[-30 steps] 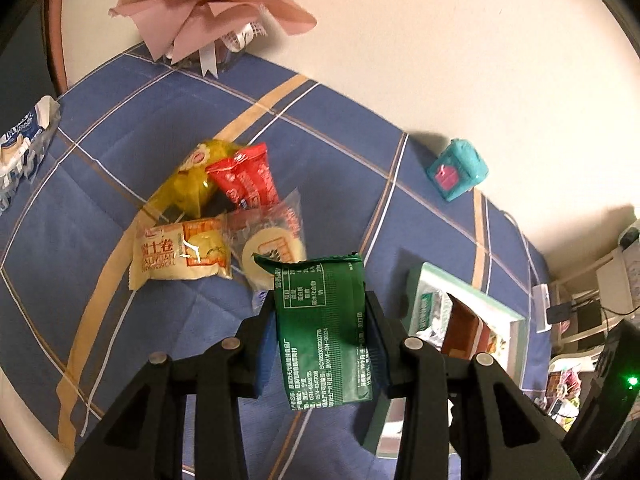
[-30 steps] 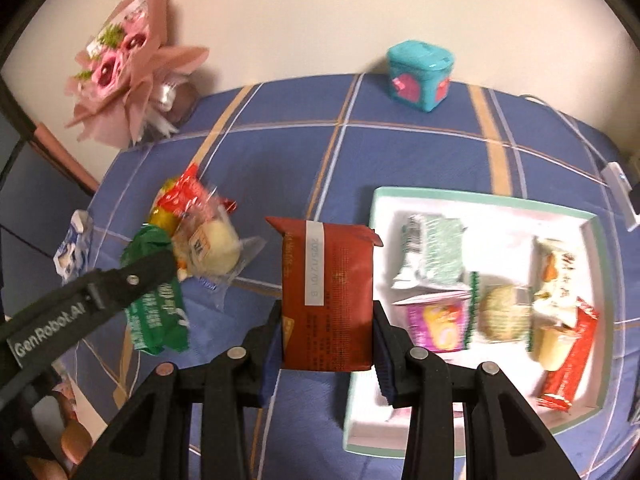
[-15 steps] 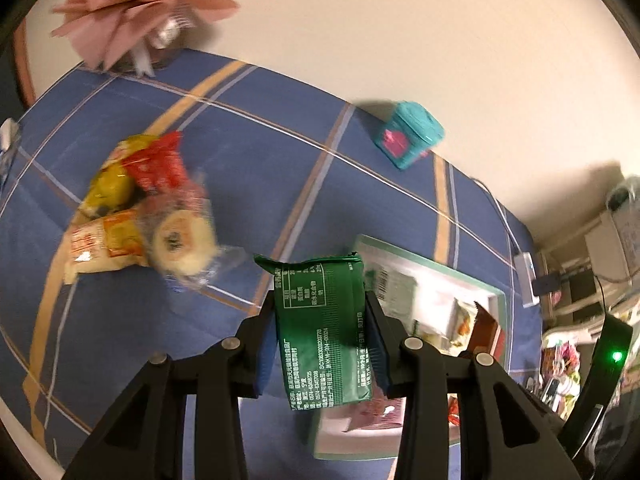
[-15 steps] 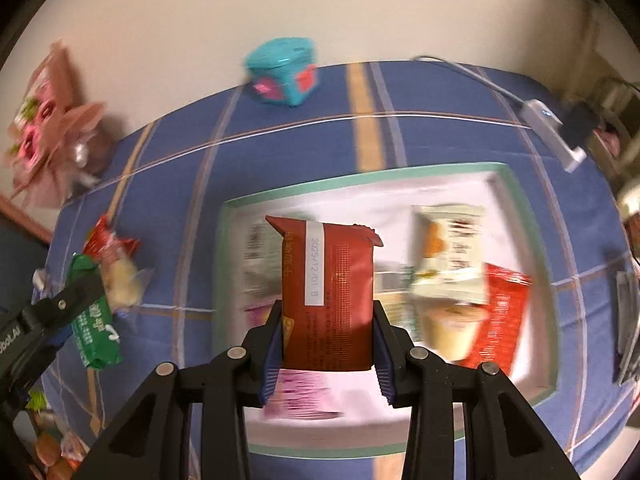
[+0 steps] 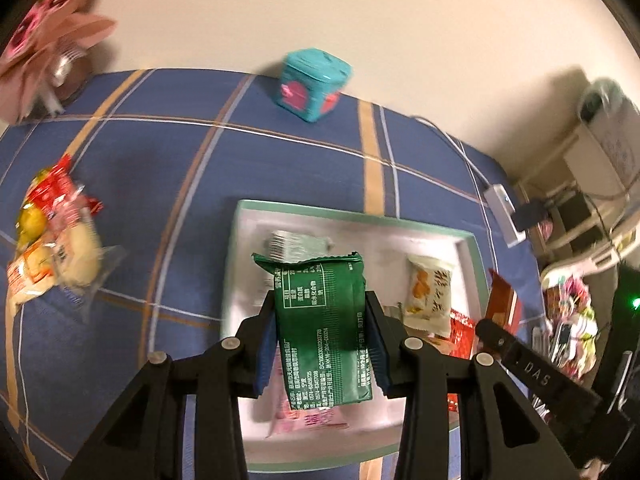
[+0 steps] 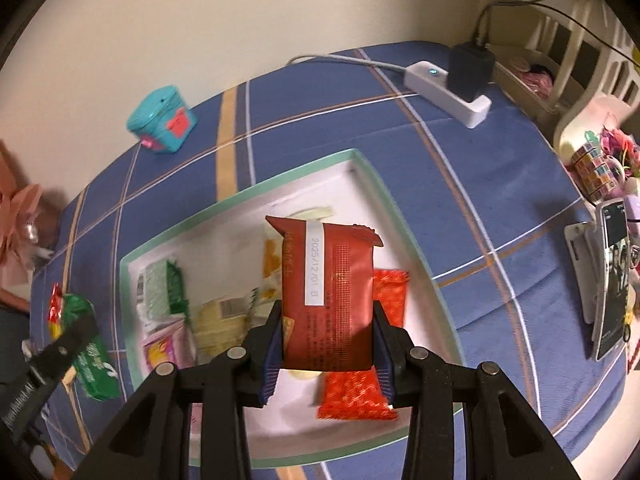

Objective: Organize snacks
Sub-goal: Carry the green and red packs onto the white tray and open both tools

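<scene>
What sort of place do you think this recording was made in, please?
Most likely a home, perhaps a bedroom or living room: a table under a blue plaid tablecloth against a plain wall, a pink paper bouquet, and a power strip with a charger plugged in beside a phone.

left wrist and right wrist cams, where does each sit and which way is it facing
Left wrist: sits on the left hand-held gripper, looks along its fingers at the green packet over the tray; the right gripper's tip shows at right.
Right wrist: sits on the right hand-held gripper, looks down at its red packet over the tray.
Shared: tray, teal box, blue tablecloth.
</scene>
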A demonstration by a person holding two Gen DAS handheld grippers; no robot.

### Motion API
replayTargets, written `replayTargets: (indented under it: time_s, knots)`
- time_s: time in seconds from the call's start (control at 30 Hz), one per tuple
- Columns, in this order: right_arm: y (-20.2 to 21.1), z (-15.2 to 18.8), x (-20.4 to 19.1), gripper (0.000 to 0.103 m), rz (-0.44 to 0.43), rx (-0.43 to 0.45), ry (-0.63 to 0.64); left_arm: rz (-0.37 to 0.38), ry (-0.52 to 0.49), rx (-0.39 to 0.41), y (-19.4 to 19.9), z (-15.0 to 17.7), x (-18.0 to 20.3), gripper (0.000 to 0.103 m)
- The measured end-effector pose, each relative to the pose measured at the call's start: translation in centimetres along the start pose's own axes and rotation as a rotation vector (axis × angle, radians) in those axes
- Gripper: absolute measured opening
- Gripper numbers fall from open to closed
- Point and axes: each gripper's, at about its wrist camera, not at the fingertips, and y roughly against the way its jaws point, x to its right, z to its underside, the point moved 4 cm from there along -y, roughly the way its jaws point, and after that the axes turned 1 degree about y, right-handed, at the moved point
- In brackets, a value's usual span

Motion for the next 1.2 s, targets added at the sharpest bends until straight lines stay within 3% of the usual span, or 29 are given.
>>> replayTargets:
  time_s: [0.33,0.77,0.97,1.03,1.1,1.2]
  knots:
    - [-1.8,0.1,0.8,0.041,-0.016,-0.008,-0.004,-0.003,-0.048,-0.009,-2.5,0.5,1.4,0.041]
    - [-1.4,-0.2,0.2,0.043,-0.025,0.021,0.007,0.011,-0.078,0.005,-2.7,0.4,2.4,0.042]
    - [-0.6,-0.5,-0.4,0.061,-0.024,0.034,0.018,-0.024,-0.069,0.012,-1.8,0.0,1.6,0.057]
    - [-0.4,-0.4,-1.0,0.064,-0.005,0.027,0.035,-0.050,-0.054,0.005,-1.6,-0.2,1.1,0.066]
    - [-0.2,-0.3,-1.6,0.075,0.015,0.019,0.059,-0.086,-0.049,0.000,-1.4,-0.3,0.5,0.077]
    - [0.1,0.0,-2.5,0.085,0.035,0.013,0.092,-0.140,-0.047,0.005,-1.3,-0.4,-0.4,0.084]
